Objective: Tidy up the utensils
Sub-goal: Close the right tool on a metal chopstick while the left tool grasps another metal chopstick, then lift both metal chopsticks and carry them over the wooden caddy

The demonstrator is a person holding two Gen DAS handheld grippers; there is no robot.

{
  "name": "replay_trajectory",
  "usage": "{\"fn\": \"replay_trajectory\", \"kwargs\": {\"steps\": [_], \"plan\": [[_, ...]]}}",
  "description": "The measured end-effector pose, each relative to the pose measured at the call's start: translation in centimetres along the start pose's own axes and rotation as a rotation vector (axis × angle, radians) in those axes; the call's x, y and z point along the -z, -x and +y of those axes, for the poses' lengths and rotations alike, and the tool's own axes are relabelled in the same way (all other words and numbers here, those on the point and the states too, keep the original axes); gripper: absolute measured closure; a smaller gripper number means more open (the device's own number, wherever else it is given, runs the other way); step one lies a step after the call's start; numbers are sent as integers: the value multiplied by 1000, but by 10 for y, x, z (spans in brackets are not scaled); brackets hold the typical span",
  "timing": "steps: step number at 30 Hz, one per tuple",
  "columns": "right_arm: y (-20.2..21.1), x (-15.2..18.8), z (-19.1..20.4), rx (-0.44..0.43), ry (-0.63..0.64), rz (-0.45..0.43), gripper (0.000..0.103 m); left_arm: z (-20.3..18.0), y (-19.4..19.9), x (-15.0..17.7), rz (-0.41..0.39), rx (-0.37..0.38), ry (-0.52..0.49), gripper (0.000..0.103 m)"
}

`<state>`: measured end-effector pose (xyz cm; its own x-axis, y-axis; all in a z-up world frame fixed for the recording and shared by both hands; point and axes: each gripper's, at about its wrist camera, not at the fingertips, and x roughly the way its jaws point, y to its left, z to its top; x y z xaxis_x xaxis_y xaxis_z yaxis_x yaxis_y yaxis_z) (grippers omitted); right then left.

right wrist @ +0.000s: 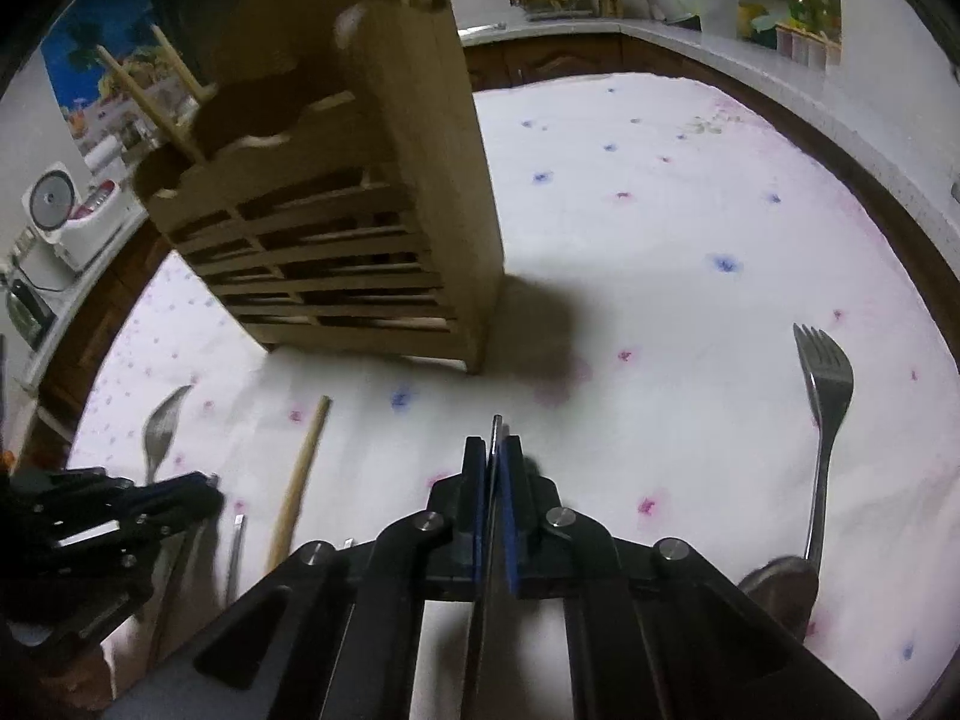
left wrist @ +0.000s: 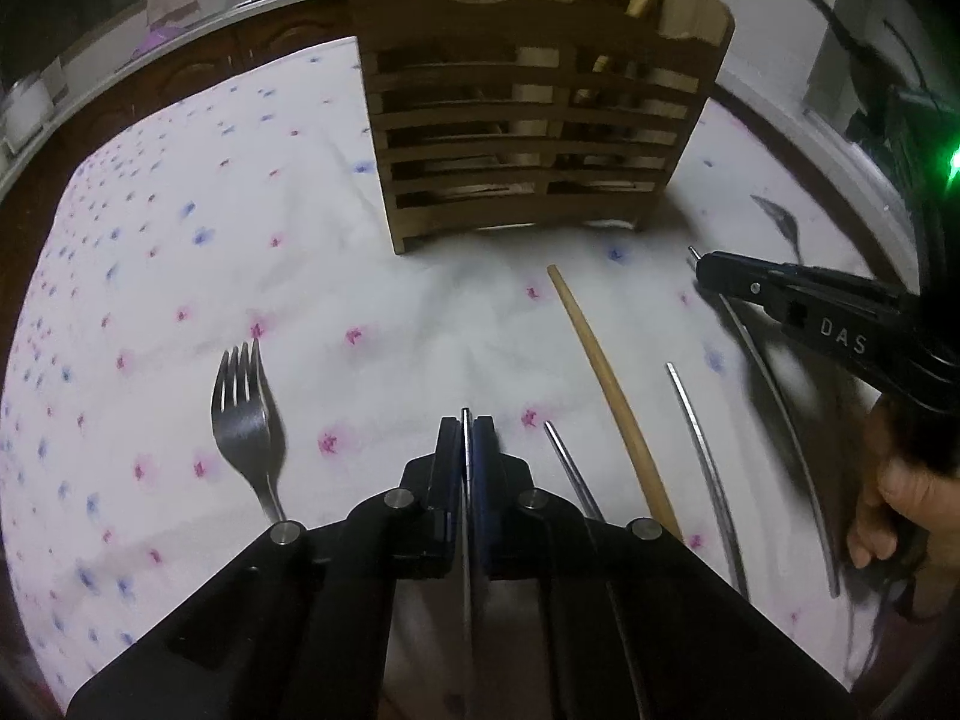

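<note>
A slatted wooden utensil holder stands on the flowered tablecloth, with chopsticks in it; it also shows in the right wrist view. My left gripper is shut on a thin metal utensil handle. My right gripper is shut on another thin metal handle. A fork lies left of the left gripper. A wooden chopstick and several metal utensils lie to its right. The other gripper shows at the right of the left wrist view, over a metal utensil.
A second fork and a spoon bowl lie right of the right gripper. A chopstick and a spoon lie at its left. A kitchen counter with appliances runs behind the table.
</note>
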<state>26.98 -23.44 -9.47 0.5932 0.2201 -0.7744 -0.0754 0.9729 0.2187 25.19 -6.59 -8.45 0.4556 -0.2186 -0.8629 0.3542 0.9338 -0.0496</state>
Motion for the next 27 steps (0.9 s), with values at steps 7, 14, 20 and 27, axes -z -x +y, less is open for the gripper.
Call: {"fn": "replay_trajectory", "kwargs": {"steps": [7,14,20,27], "plan": [[38,-3,5,-86,-16,-57,99,6,37,7,-81,52,41,100],[80,-3,13,-125,-9,-131,99,8,86,12,-178,88,61,100],[112,-1,19,-142,4,-191,99,6,128,15,-259,95,57,100],[160,-4,25,-155,31,-293,99,5,173,21,-364,95,65,100]]}}
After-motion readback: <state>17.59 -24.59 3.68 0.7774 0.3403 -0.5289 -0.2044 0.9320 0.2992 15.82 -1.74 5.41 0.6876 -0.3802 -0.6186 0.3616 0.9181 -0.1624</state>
